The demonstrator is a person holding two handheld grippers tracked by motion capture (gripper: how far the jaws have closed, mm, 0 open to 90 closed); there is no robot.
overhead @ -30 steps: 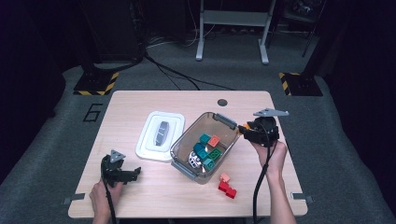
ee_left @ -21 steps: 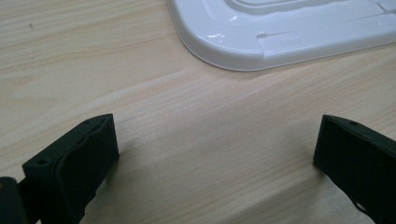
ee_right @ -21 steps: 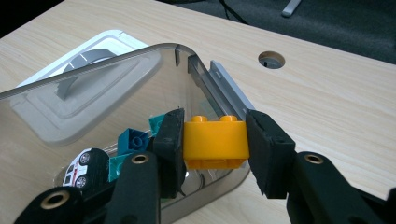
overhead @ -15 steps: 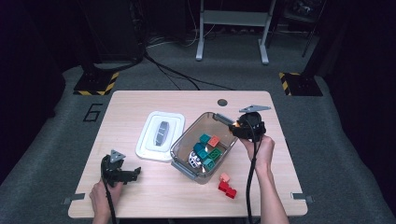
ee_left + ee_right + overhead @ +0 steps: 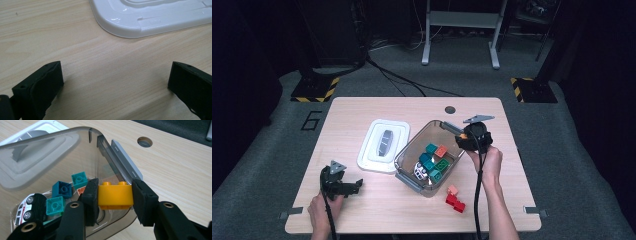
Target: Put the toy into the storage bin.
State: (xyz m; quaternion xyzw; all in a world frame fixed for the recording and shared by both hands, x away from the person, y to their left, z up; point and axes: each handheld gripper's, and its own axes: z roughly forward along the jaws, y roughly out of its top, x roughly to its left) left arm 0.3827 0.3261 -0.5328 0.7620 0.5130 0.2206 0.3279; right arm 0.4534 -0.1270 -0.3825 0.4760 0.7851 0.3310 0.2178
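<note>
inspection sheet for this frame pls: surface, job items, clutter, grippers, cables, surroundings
Surface: wooden table with a round hole near the far edge.
Job's things: clear bin holding teal, blue and orange blocks and a toy car; white lid flat beside it; red blocks on the table near the bin.
Clutter: nothing seen.
Grippers: left gripper open, low over bare wood; right gripper shut on a yellow block at the bin's rim.
Cables: one trails from each gripper; more cross the floor.
Surroundings: dark carpet, hazard-striped bases, grey frame.
</note>
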